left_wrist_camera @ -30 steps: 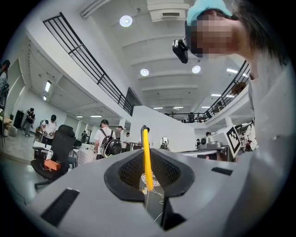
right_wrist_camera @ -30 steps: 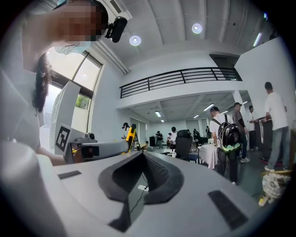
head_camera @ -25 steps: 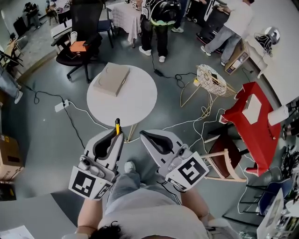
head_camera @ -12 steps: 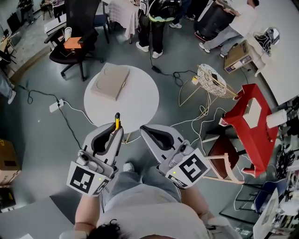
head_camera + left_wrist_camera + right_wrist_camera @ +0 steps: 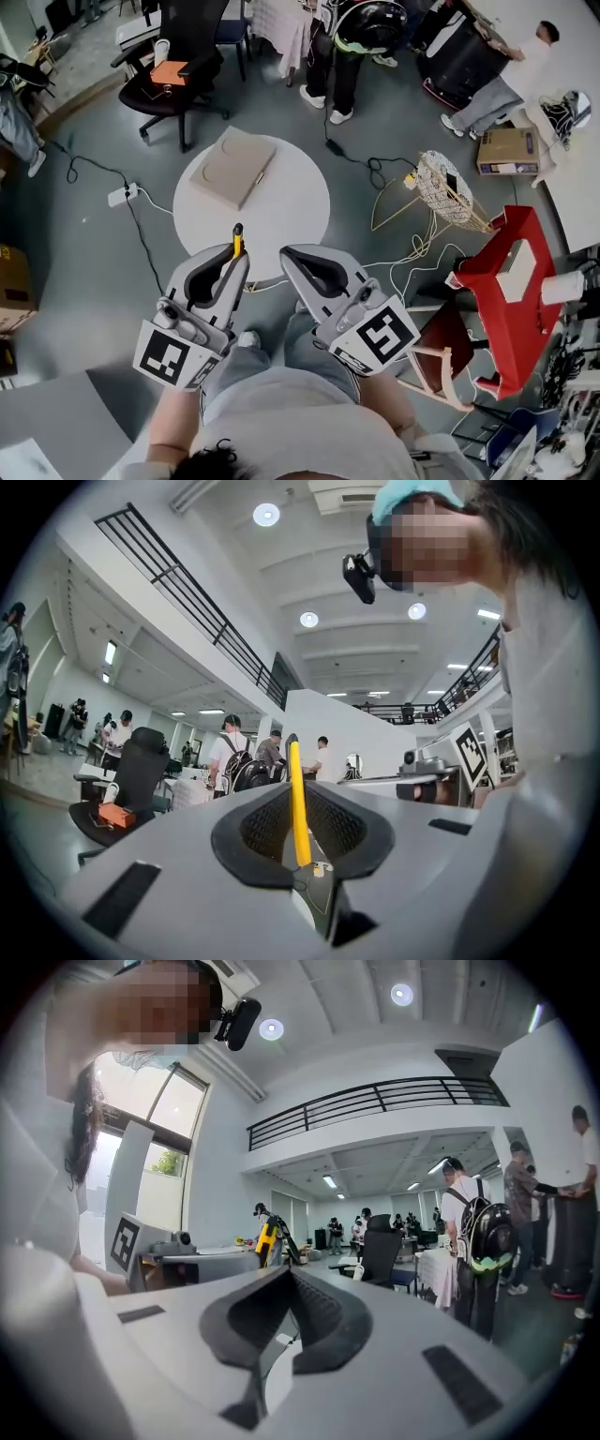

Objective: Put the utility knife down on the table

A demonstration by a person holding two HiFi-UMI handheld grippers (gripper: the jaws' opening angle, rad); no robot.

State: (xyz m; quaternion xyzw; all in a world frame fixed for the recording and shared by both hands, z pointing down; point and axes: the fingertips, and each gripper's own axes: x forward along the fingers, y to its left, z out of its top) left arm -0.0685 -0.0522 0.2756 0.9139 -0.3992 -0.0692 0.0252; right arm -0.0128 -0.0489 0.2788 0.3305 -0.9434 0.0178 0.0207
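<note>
Since a second ago the head view has been swinging a little, so the round white table (image 5: 291, 202) is sitting slightly further right and the red stand (image 5: 511, 281) lower at the right edge, while both grippers are keeping much the same place above the person's lap. On the table's far left part a flat beige box (image 5: 232, 167) is lying, and the near half is showing bare. Beyond it a black office chair (image 5: 183, 42) is carrying an orange object (image 5: 172, 72) on its seat; a power strip (image 5: 123, 196) with trailing cables is lying on the floor to the left, and a wire basket (image 5: 445, 186) is tilting on its side to the right. Nothing is standing between the grippers and the table. The left gripper (image 5: 232, 265) is pinching the utility knife (image 5: 237, 240) between its fingers, holding it in the air, its long axis running along the jaws and its black tip pointing forward over the table's near rim. The right gripper (image 5: 289, 255) is holding its fingers pressed together on nothing. The knife's rear part is hiding inside the jaws, and whether its blade is out is too small to tell
</note>
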